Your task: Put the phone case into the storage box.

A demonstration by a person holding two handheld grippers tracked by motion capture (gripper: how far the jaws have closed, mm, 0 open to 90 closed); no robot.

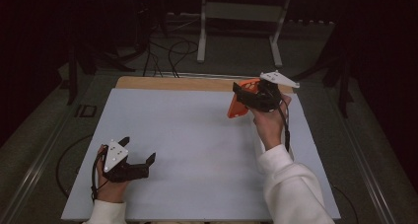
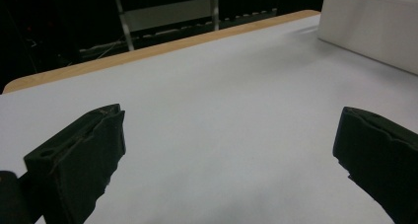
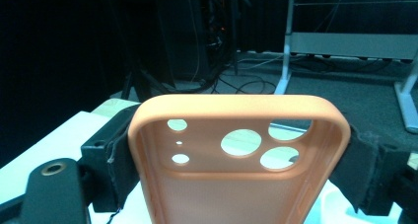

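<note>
Holding an orange phone case clear of the table, the right gripper has its jaws closed on the case's two long edges, camera cut-outs pointing away from the hand, as the right gripper view shows. In the high view the case hangs over the far right part of the white surface, near the wooden far edge, tilted rather than flat. The left gripper rests low at the near left, well apart from the case, its jaws spread wide with nothing between them (the left gripper view shows bare tabletop in the gap). A white box stands off to that gripper's right. The step in hand looks like carrying the lifted case; the next move probably calls for bringing it down toward a resting place or toward the waiting left gripper, keeping the squeeze even so the soft shell does not twist or slip.
</note>
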